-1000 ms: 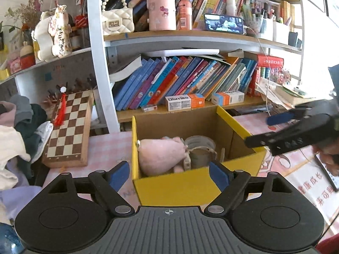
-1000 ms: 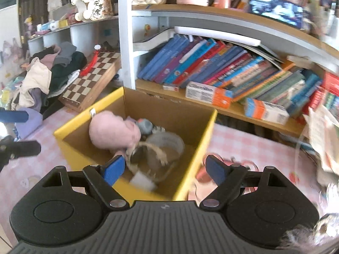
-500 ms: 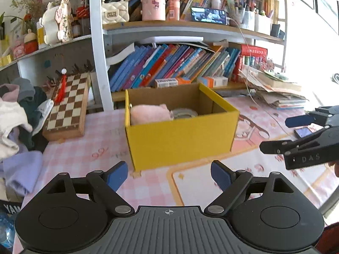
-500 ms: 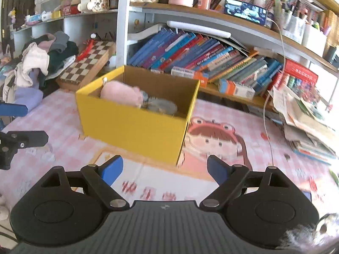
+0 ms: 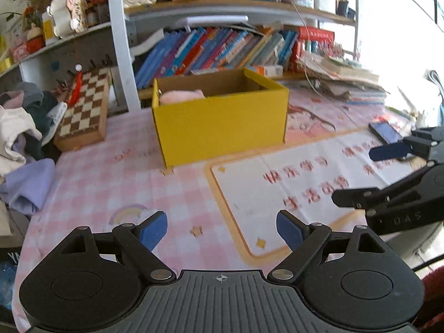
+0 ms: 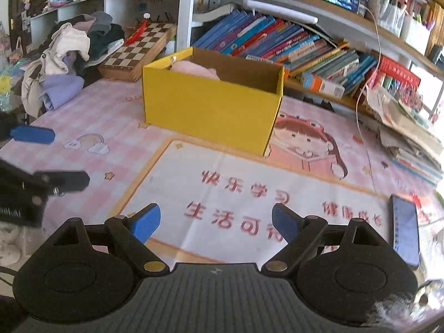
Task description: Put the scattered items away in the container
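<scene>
A yellow cardboard box stands on the pink checked table, also in the right wrist view. A pink plush toy lies inside it at the left, its top showing over the rim. My left gripper is open and empty, low over the table well in front of the box. My right gripper is open and empty, over the printed mat. Each gripper shows in the other's view, the right and the left.
A phone lies on the mat at the right. A chessboard and a heap of clothes sit at the left. Bookshelves stand behind the box. Stacked papers lie at the back right.
Both grippers have pulled back from over the box towards the table's near edge. The box now looks smaller and farther away. Both stay open and empty.
</scene>
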`<act>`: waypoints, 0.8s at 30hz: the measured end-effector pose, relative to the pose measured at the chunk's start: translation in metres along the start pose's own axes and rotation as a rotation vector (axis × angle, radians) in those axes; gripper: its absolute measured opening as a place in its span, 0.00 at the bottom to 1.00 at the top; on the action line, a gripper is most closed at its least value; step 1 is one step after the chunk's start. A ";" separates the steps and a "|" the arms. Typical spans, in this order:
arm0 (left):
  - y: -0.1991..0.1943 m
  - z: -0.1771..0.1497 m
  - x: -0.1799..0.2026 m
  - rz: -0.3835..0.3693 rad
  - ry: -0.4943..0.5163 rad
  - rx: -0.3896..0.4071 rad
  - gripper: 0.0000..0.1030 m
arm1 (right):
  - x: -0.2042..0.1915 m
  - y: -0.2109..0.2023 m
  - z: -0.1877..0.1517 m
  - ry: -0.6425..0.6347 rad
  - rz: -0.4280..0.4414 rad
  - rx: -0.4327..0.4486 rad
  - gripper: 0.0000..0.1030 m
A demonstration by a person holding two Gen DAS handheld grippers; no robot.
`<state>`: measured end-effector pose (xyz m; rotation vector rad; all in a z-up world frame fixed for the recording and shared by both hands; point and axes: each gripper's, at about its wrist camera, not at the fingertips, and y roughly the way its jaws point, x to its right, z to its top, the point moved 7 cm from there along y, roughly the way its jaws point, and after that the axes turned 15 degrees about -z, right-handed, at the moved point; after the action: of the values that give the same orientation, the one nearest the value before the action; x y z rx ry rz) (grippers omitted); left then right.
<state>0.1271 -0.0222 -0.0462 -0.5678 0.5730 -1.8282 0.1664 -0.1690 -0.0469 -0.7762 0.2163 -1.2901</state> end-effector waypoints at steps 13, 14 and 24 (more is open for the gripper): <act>-0.010 -0.010 0.006 0.014 0.015 -0.013 0.96 | -0.002 -0.013 -0.017 0.057 -0.030 -0.048 0.89; -0.010 -0.011 0.006 0.017 0.014 -0.016 0.96 | -0.003 -0.014 -0.017 0.050 -0.029 -0.047 0.89; -0.012 -0.017 0.008 0.001 -0.006 -0.028 0.98 | -0.006 -0.020 -0.021 0.014 -0.025 -0.041 0.91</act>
<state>0.1053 -0.0247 -0.0506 -0.5917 0.5950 -1.8193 0.1378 -0.1729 -0.0517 -0.8068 0.2454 -1.3186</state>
